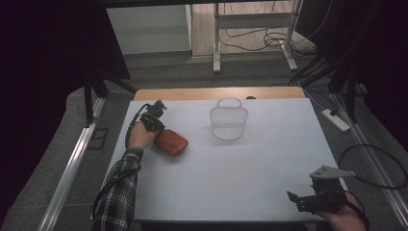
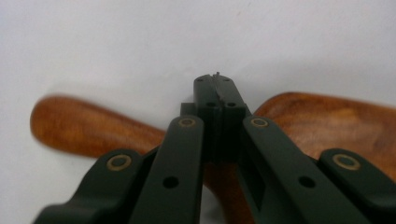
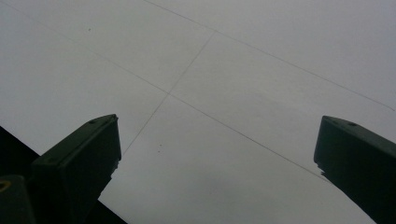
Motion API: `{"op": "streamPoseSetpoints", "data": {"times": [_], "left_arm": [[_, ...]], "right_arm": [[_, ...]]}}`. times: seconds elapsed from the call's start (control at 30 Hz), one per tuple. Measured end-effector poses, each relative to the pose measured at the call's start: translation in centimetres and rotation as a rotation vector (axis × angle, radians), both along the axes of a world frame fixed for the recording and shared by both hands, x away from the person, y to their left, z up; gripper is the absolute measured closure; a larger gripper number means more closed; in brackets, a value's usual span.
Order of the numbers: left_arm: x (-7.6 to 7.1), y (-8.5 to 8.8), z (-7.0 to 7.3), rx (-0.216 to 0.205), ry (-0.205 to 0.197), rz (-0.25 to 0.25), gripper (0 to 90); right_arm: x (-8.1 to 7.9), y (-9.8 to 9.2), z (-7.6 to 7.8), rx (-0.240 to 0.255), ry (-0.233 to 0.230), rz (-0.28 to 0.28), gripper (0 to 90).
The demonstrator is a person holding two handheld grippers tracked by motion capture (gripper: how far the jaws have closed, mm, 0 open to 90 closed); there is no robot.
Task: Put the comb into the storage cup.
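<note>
Clearly, the left claw (image 2: 215,84) is seen with its two black jaws pressed together at the tips, nothing being held between them; in the left gripper view a wooden brush (image 2: 93,126) is seen lying under and just beyond those closed jaws, its narrow handle stretched to one side and its broader body to the other, slightly blurred; whether the jaws touch the wood cannot be told. From the high view the left claw (image 1: 161,129) is placed at the near-left end of the brush (image 1: 172,142), which is laid flat on the white surface (image 1: 231,178), toward its left part; the claw is carried by a hand (image 1: 141,134) from which a plaid sleeve (image 1: 120,187) runs back to the bottom edge. A white mesh basket (image 1: 228,122) is stood upright farther in, near the middle of the surface, well apart from the brush and to its right. The right claw (image 3: 219,154) is held with its jaws spread wide, nothing being caught between them; bare surface (image 3: 233,70) crossed by thin lines is seen beyond; in the high view the right claw (image 1: 300,199) is kept at the near-right corner, well apart from brush and basket.
</note>
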State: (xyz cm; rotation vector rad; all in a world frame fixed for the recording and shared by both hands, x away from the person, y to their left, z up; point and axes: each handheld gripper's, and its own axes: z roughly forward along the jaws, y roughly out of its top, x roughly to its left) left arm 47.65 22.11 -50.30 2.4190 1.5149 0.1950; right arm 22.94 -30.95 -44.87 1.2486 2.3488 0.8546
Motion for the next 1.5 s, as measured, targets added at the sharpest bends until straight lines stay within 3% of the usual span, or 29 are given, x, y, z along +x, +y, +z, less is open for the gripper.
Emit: {"op": "streamPoseSetpoints", "data": {"times": [0.4, 0.73, 1.27, 1.5], "left_arm": [[-2.7, 2.5, -0.5, -0.038, -0.010, 0.024, 89.2], [-5.5, 3.5, -1.1, -0.069, -0.011, 0.021, 89.2], [-9.5, 3.1, -0.9, -0.118, -0.028, 0.027, 89.1], [-10.6, 2.9, -0.7, -0.133, -0.032, 0.027, 89.1]], "right_arm": [[0.1, 0.1, 0.0, -0.009, 0.004, 0.000, 0.9], [0.2, 0.2, 0.0, -0.010, 0.006, 0.004, 1.1], [0.1, 0.3, 0.0, -0.016, 0.001, 0.010, 1.4], [0.1, 0.4, 0.0, -0.021, 0.000, 0.014, 1.5]]}}
